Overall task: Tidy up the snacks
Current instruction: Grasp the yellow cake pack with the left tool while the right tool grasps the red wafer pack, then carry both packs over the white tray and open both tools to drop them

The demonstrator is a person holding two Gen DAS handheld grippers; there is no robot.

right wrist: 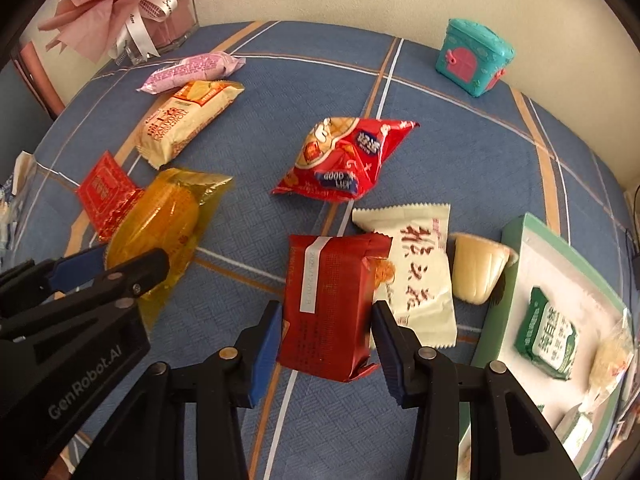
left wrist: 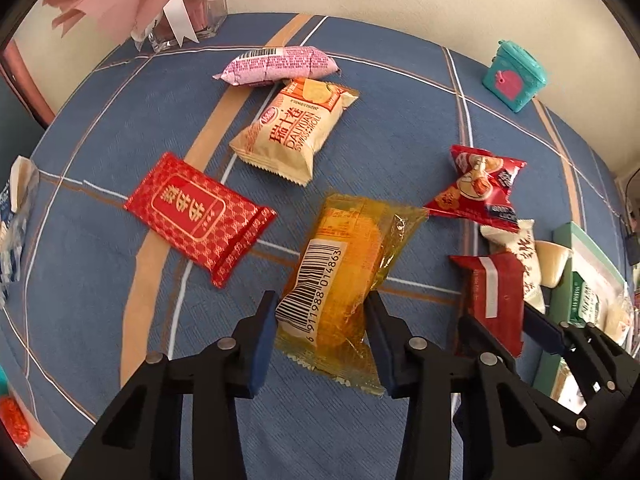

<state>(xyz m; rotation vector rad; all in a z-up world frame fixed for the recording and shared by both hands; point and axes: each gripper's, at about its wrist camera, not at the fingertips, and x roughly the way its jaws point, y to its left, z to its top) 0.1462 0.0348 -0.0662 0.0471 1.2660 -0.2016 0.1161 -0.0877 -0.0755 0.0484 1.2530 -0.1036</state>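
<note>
Both grippers have a snack each

The left gripper (left wrist: 320,336) pinches the yellow barcode packet (left wrist: 344,276); the right gripper (right wrist: 326,338) clamps the dark red packet (right wrist: 332,304), the green-rimmed box (right wrist: 516,264) at its 3 o'clock on the blue plaid cloth (right wrist: 280,88).

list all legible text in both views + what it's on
"6 911988 014863": barcode on the yellow packet in the left gripper.
"DALIYUAN SWISS ROLL": cream packet.
"GOOD LUCK", partly creased: red crumpled packet.
"GenRobot.AI": left gripper's body, right wrist view.
Chinese characters on other wrappers, the dark red packet's strip and the ribbon script: not readable.
</note>
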